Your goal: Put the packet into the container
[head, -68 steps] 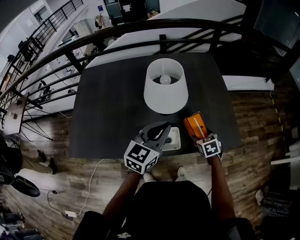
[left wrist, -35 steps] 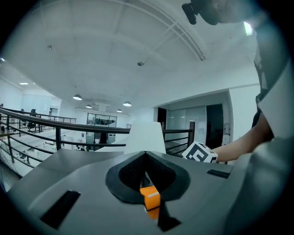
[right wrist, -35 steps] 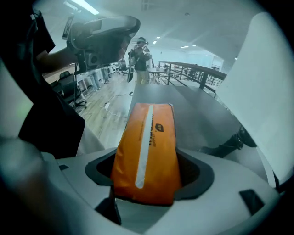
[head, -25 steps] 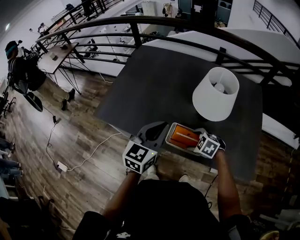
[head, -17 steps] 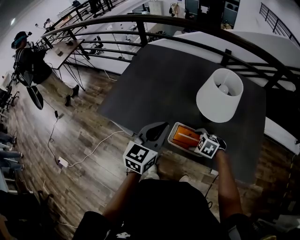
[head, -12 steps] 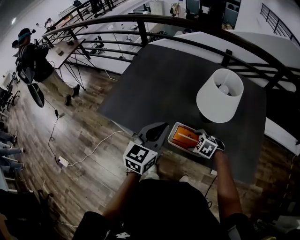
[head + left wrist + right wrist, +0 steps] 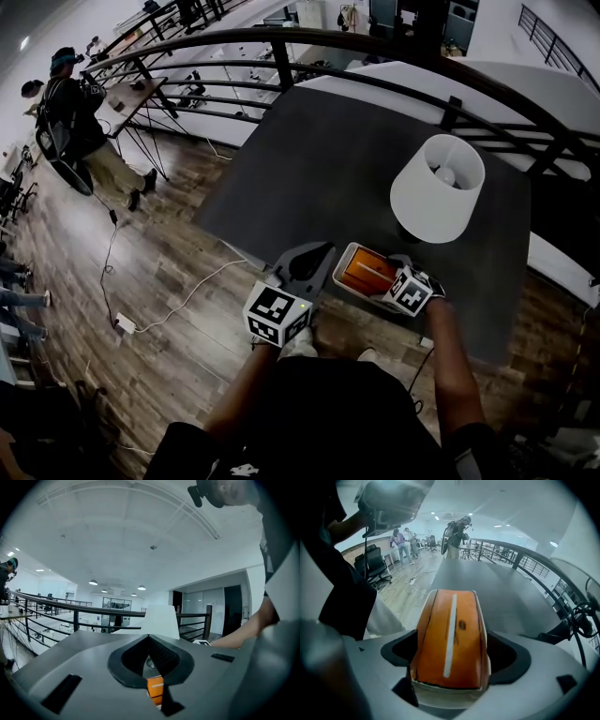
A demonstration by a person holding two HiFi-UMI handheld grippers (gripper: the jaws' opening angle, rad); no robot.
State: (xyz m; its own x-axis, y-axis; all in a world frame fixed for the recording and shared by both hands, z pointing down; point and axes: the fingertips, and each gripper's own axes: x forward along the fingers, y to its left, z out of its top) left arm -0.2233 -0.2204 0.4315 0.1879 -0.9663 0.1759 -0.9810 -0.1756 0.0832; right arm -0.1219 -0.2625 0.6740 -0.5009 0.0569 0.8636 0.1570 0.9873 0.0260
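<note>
The orange packet (image 7: pixel 364 269) lies flat inside the white container (image 7: pixel 345 258) at the near edge of the dark table (image 7: pixel 319 159). My right gripper (image 7: pixel 382 281) straddles the packet's near end. In the right gripper view the packet (image 7: pixel 451 630) rests in the container (image 7: pixel 445 693), and the right gripper's (image 7: pixel 452 641) jaws are opening, with dark gaps on both sides of the packet. My left gripper (image 7: pixel 322 251) hovers just left of the container. In the left gripper view the left gripper (image 7: pixel 149 637) has its tips together, and a piece of the packet (image 7: pixel 155 688) shows below them.
A white lamp (image 7: pixel 436 192) stands on the table just behind the container, and its black cable (image 7: pixel 581 616) runs along the table at the right. A black railing (image 7: pixel 281 47) borders the table's far side. People (image 7: pixel 70 103) stand on the lower floor at the left.
In the earliest frame my right gripper held the packet tilted up beside the container; now it lies in the container. Over the last second both grippers have barely moved.
</note>
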